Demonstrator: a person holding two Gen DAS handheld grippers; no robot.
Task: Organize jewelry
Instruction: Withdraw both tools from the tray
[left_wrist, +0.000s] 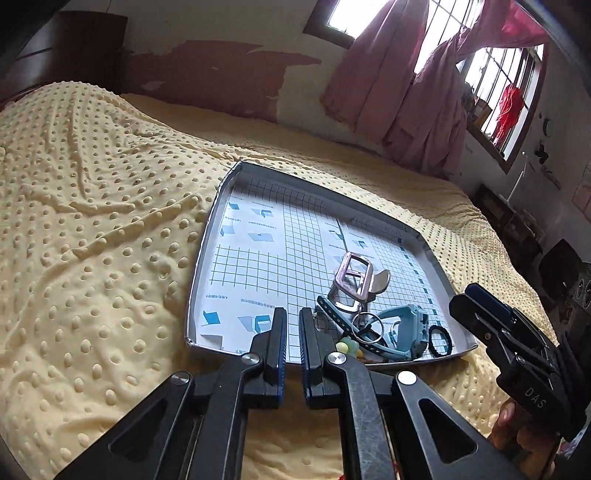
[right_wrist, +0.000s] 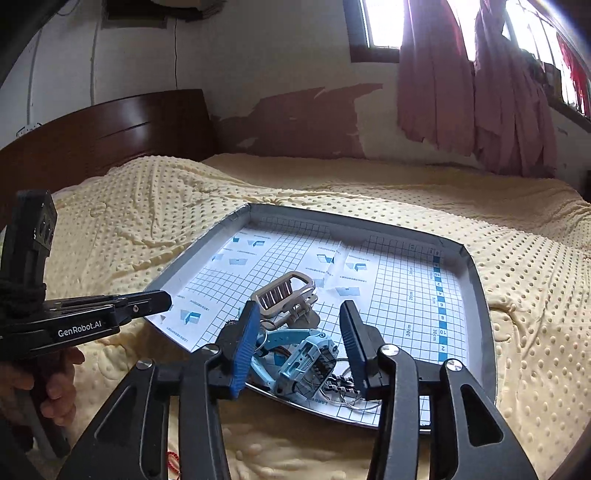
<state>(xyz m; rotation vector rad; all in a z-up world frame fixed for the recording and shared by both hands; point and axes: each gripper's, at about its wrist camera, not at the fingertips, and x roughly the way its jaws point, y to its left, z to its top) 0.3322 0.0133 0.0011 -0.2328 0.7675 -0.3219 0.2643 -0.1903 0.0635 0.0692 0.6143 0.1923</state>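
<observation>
A shallow grey tray (right_wrist: 476, 295), lined with a white sheet printed with a blue grid, lay on a bed under a bumpy yellow blanket (left_wrist: 92, 221). The jewelry sat heaped in the tray's near corner. A pale metal buckle (right_wrist: 282, 293) lay at the far side of the heap, and a light blue watch (right_wrist: 306, 363) with its strap lay nearer the rim. In the left wrist view a black hair tie (left_wrist: 440, 342) rested flat on the sheet at the right end of the heap, just beside the watch, and a wire key ring (left_wrist: 367, 328) lay over the blue strap. A small yellow-green bead (left_wrist: 346, 347) showed at the near edge of the heap.

The left tongs (left_wrist: 293, 334) hung over the tray's near rim, just left of the heap, their blue-padded fingers drawn almost together with nothing between them. The right tongs (right_wrist: 300, 341) stood spread above the heap, the watch lying between the two fingers, and neither pad pressed on it. A hand (right_wrist: 55, 384) held the left tool's grip at the left edge of the right wrist view.

Pink curtains (right_wrist: 436, 81) hung at a barred window behind the bed, and a dark wooden headboard (right_wrist: 110, 125) stood at the far left.
</observation>
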